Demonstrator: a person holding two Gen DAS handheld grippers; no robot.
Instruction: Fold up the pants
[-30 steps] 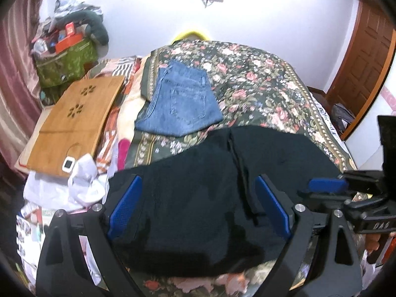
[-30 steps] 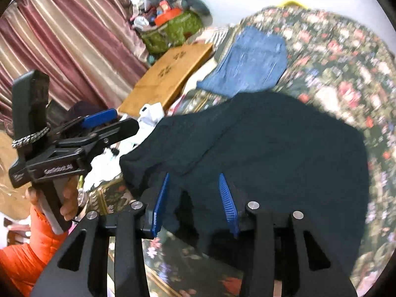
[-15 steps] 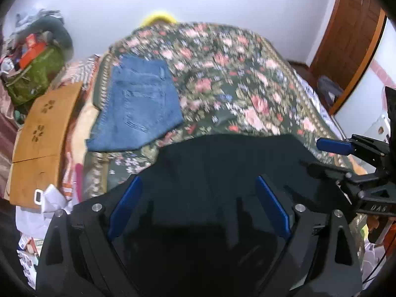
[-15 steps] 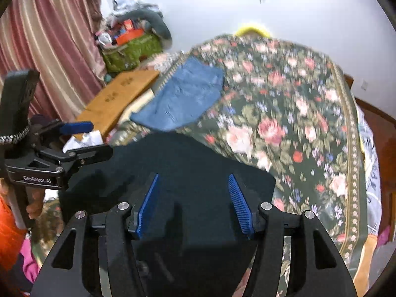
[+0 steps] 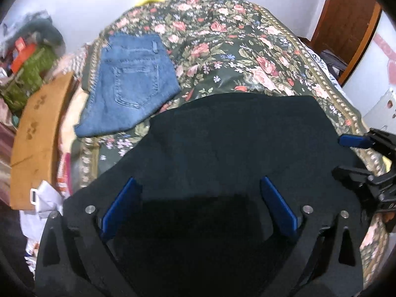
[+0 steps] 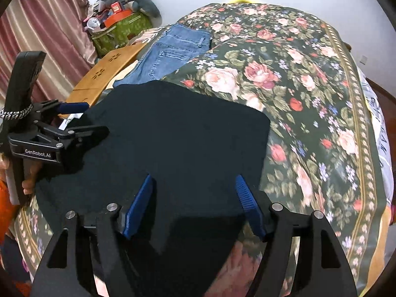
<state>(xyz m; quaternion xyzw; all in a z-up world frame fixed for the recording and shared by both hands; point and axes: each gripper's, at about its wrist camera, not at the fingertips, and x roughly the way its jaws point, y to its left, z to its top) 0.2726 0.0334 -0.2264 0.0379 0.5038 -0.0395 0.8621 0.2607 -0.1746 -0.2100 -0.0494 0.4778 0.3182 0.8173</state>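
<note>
Left hand-held gripper (image 5: 198, 205) and right hand-held gripper (image 6: 195, 203), both spread wide and holding nothing, hover over black pants (image 5: 235, 148) at frame centre; I see bare bedspread (image 6: 309, 99) beyond their upper-right edge.

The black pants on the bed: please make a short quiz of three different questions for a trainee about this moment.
1. True or false: the left hand-held gripper is open above the black pants.
2. What lies beyond the black pants, toward the wall? A) folded blue jeans B) a red towel C) a white pillow
3. Fill in: the bed is covered by a ____-patterned bedspread.

Key: 1 true; 2 A; 3 floral.
</note>
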